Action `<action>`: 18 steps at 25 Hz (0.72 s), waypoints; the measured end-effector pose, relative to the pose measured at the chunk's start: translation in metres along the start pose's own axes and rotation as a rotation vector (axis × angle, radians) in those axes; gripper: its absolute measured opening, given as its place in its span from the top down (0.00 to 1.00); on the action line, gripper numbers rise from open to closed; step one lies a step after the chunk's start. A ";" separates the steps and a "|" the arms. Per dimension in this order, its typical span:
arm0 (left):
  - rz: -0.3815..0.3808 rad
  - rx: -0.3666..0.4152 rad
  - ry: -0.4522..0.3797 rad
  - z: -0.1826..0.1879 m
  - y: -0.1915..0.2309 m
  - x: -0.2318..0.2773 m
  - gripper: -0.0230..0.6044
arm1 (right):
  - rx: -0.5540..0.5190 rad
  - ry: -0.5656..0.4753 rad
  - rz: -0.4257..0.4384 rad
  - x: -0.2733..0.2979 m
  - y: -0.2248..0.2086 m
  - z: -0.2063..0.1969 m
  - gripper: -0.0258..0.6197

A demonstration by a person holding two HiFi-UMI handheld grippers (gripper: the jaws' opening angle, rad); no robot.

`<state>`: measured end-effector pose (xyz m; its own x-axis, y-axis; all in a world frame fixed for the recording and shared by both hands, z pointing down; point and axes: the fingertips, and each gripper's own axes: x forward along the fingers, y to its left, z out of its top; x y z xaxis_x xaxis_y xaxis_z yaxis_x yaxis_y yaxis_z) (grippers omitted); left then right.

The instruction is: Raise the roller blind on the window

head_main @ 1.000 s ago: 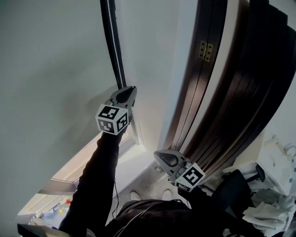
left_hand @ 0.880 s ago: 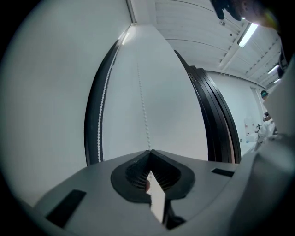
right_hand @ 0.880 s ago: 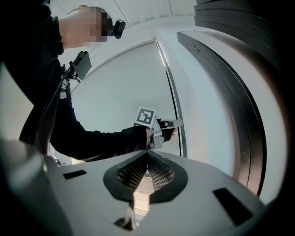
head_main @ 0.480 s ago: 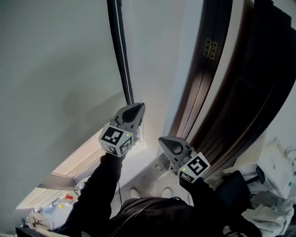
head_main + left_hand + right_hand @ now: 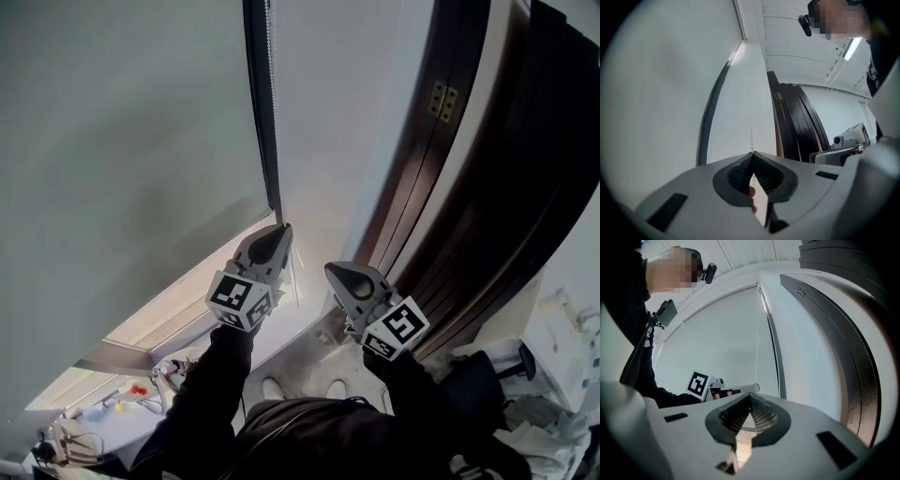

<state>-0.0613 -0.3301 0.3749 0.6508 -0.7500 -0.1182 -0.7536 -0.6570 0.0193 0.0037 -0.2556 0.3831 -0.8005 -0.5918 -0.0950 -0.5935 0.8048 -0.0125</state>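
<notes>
Right now the left gripper (image 5: 277, 232) is up at the edge of the window. Its tip is right at the bottom of the bead chain (image 5: 750, 122), which hangs down along the dark strip (image 5: 261, 94) beside the blind. Its jaws are pressed together. In the left gripper view the little white beads run straight down into the tip, so it looks like the chain is pinched there, though the beads are too small to be sure. That makes sense, because pulling this chain is what rolls the blind up. The right gripper (image 5: 336, 274) sits just beside the left one, a bit lower and nearer the dark wooden door (image 5: 469, 187). Its jaws are closed too, with nothing between them, so I think it is ready to take its turn on the chain. The roller blind (image 5: 122, 141) covers most of the window. Only a bright slice of window (image 5: 178, 319) shows under its bottom edge, so most of the lifting is not done yet.
</notes>
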 end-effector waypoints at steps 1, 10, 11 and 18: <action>0.002 0.001 0.008 -0.005 -0.001 -0.002 0.96 | 0.002 0.001 0.004 0.001 0.001 -0.001 0.96; -0.034 -0.143 0.353 -0.187 -0.034 -0.034 0.96 | 0.007 0.001 0.032 0.006 0.012 0.000 0.94; -0.037 -0.160 0.377 -0.203 -0.038 -0.042 0.95 | 0.008 0.009 0.041 0.008 0.014 0.000 0.90; -0.055 -0.196 0.387 -0.226 -0.062 -0.066 0.95 | 0.038 0.050 0.156 0.035 0.026 0.008 0.55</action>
<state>-0.0366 -0.2568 0.6056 0.7041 -0.6626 0.2553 -0.7095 -0.6707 0.2162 -0.0388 -0.2549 0.3711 -0.8866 -0.4600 -0.0489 -0.4585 0.8878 -0.0393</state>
